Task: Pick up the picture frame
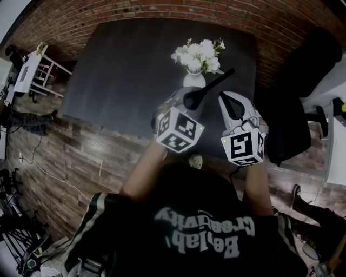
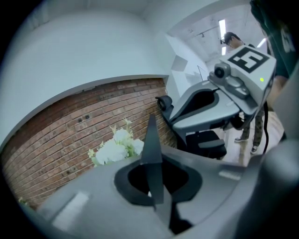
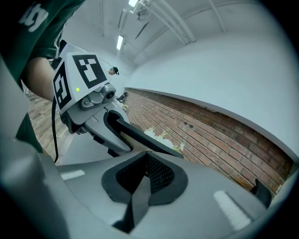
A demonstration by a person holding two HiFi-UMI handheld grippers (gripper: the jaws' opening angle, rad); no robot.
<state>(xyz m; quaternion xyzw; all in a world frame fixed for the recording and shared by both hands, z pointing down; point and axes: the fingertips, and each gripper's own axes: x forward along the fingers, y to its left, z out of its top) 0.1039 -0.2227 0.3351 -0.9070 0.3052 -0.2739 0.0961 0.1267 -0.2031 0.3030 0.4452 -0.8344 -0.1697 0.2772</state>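
Table edge lies below left gripper clamping picture frame.

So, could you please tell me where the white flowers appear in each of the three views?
Head view: white flowers top centre, on the dark table.
Left gripper view: flowers low, left of centre, beside the picture frame, which is seen edge-on.
Right gripper view: flowers centre, small, just behind the picture frame.
Shared landmark: the brick wall behind them.
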